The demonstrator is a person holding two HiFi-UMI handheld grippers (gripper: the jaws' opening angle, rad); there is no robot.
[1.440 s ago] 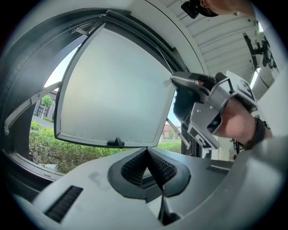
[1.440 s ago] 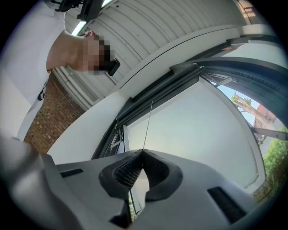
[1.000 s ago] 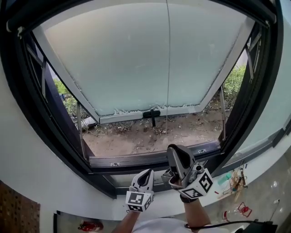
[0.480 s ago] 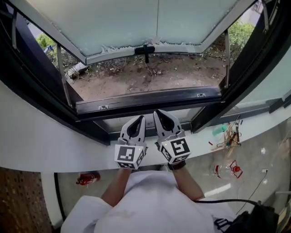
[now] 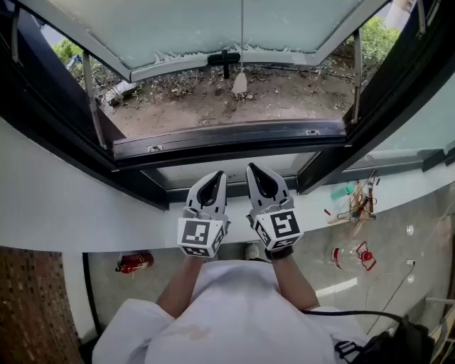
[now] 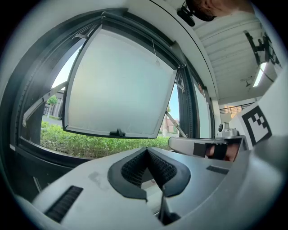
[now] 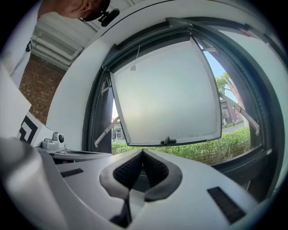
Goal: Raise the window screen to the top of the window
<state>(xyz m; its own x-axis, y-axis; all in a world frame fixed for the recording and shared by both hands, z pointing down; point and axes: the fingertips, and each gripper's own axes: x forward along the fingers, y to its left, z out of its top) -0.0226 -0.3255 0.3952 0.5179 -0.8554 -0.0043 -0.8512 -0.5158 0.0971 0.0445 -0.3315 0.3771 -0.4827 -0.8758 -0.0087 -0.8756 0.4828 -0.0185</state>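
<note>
**Left tool**: closed, ribbed pads meeting at the tips, nothing between them. Held level and pointed at the window, marker cube toward the person.

**Right tool**: closed in the same way, with no object in the pads. It sits just beside the left tool, roughly parallel to it and not touching it.

**Forearms**: bare, running back from both tools to a white garment.

**Sill**: white and curved, directly below the tools.

**Window frame**: dark, its lower rail just beyond the tool tips.

**Window screen**: only a grey bar shows, lying against the head of the frame at the very top of the opening.

**Pull cord**: a thin line hanging from above, ending in a small pale toggle in front of the sash.

**Sash**: frosted pane, hinged at the top and swung outward, held by metal stays on both sides. A black handle sits on its lower edge.

**Outside**: bare soil under the sash, with a green hedge beyond.

**Floor**: a red extinguisher lies to the left, a red-framed object to the right, and a black cable runs near the person.

**Brick surface**: lower left corner.
</note>
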